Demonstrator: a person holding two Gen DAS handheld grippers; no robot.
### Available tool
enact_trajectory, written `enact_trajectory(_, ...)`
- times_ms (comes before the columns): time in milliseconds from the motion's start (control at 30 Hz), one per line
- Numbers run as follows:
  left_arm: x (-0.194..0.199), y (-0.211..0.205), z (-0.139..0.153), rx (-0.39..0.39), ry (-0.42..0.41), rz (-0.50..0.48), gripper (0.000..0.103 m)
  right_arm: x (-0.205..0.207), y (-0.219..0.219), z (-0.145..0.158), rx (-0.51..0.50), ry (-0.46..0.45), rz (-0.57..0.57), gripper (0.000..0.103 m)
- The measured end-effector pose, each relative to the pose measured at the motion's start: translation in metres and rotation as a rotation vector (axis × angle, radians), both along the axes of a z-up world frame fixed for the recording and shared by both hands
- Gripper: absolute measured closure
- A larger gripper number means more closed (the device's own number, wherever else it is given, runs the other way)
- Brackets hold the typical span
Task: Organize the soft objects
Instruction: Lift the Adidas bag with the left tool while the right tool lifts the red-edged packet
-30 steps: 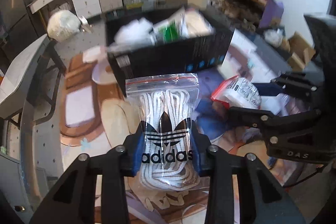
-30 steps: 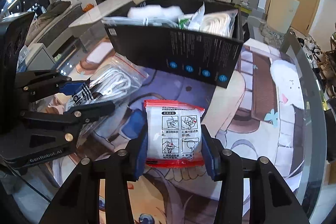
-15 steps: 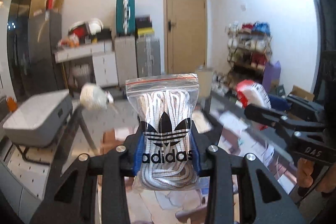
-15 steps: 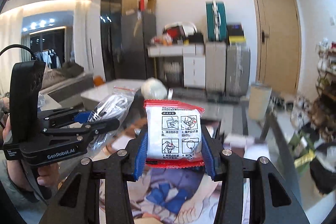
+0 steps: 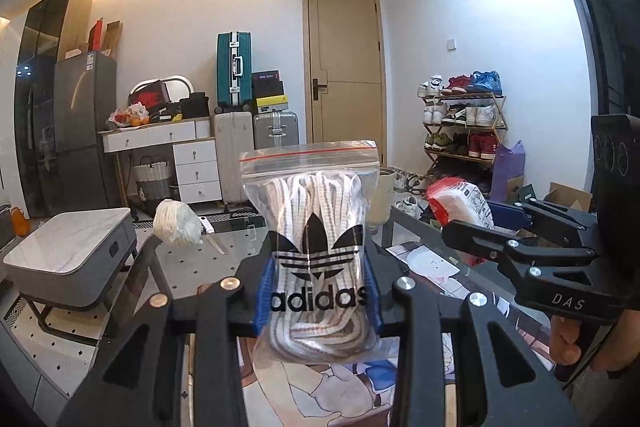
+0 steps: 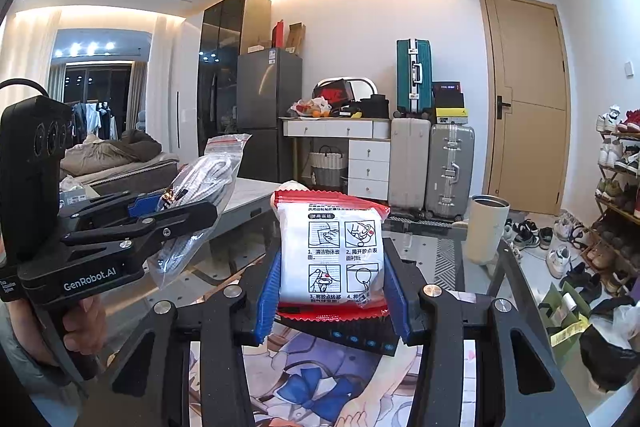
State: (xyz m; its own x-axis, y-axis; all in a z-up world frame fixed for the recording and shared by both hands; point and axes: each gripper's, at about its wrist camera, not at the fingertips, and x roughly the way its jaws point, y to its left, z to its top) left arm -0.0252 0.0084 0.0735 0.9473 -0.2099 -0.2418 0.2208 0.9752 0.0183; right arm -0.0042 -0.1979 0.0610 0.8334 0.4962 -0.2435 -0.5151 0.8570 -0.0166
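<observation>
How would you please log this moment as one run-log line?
left gripper: shut on Adidas lace bag | right gripper: shut on red-edged white packet | both raised above table

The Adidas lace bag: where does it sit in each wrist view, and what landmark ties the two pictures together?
Left wrist view: lace bag stands centre frame, pinched upright in the left gripper.
Right wrist view: the same bag appears at left, tilted, held in the left gripper seen from the side.
Shared landmark: the teal suitcase standing on the silver cases left of the door.
</observation>
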Motion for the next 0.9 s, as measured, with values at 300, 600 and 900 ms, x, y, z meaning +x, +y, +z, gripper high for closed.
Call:
enact_trajectory(300,-0.006,-0.004,0.002,-0.012,-0.01,-0.002,0.067,-0.002,0.002,0.003,0.011,0.0,-0.003,0.056)
enact_trajectory(600,-0.004,-0.005,0.006,-0.015,-0.02,0.001,0.067,-0.003,0.001,0.006,0.025,-0.015,-0.023,0.056)
enact_trajectory(900,0.017,-0.001,0.014,-0.038,-0.044,0.024,0.067,0.01,0.011,0.02,0.044,-0.061,-0.02,0.056)
